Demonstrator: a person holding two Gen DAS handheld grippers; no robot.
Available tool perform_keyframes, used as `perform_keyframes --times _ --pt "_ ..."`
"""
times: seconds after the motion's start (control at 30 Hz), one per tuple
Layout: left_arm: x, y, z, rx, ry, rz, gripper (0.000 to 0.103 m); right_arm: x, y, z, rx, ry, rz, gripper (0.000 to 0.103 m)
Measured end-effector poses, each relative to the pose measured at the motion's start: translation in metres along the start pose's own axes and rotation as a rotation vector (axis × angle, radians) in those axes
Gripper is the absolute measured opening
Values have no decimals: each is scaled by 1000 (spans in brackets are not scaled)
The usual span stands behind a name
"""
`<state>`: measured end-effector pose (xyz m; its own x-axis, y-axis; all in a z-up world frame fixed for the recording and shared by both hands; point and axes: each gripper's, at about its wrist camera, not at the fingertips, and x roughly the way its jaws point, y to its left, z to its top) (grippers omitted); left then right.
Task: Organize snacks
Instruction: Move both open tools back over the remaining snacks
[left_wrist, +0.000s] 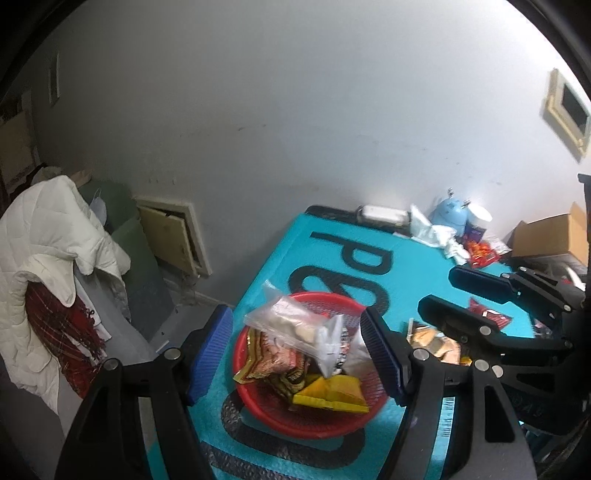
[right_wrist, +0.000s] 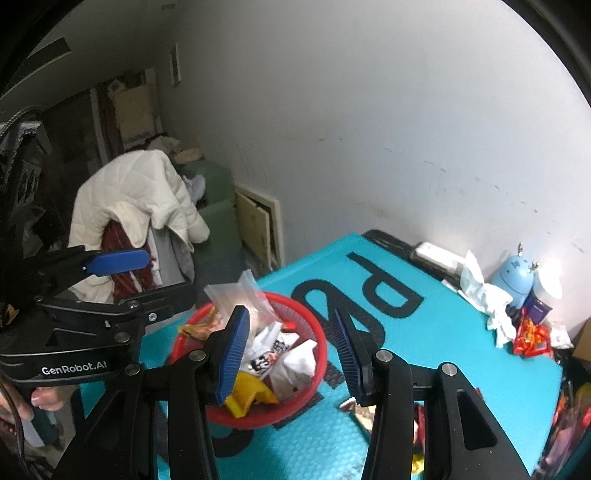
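Note:
A red mesh basket (left_wrist: 258, 398) (right_wrist: 317, 347) sits on the teal mat and holds several snack packets: a clear bag of pale pieces (left_wrist: 291, 326) on top, a gold-red packet (left_wrist: 273, 363), yellow packets (left_wrist: 332, 397) and white wrappers (right_wrist: 280, 350). My left gripper (left_wrist: 295, 354) is open and empty, hovering just above the basket. My right gripper (right_wrist: 290, 354) is open and empty, also over the basket; it shows in the left wrist view (left_wrist: 443, 291). A loose orange snack packet (left_wrist: 432, 341) lies on the mat right of the basket.
The teal mat (left_wrist: 417, 266) covers the table. At its far edge against the wall stand a blue toy (right_wrist: 515, 275), crumpled tissue (right_wrist: 484, 295), red candy packets (right_wrist: 532, 338), a white case (right_wrist: 437, 256) and a cardboard box (left_wrist: 550, 236). A chair with a white jacket (left_wrist: 48, 258) stands left.

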<state>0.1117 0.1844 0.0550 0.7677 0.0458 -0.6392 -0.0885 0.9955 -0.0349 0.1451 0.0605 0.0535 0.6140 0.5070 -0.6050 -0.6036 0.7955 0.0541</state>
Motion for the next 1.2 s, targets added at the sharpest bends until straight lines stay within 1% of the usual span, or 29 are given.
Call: perform_keyframes --times 0.07,0.17,0.33,0.47,0.67,0.77,0.8,0.93,1.2 --pt "-9 -5 1 14 -20 0 71 -13 2 1 -5 -19 -14 46" --pt "-24 -15 0 30 -45 -1 71 -30 4 0 -12 -45 -32 50" --pt "-48 -28 -3 50 -75 -41 71 -60 9 -3 -23 -77 -55 50" --pt "-67 -39 -7 69 -99 -79 71 -89 14 -10 -29 -112 -80 54" --pt "-98 -58 -14 110 -146 -116 71 -127 19 -22 -18 -154 -121 55" --pt "-109 -67 -17 127 -160 -134 77 -144 20 -30 -6 -169 -144 55" --pt "-112 -70 -19 131 -167 -146 77 -149 19 -32 -2 -173 -152 56" --pt "-121 -82 -24 149 -170 -203 77 -169 18 -43 16 -184 -198 56" --pt "-123 -113 -38 197 -155 -277 77 -198 7 -67 63 -181 -278 59"
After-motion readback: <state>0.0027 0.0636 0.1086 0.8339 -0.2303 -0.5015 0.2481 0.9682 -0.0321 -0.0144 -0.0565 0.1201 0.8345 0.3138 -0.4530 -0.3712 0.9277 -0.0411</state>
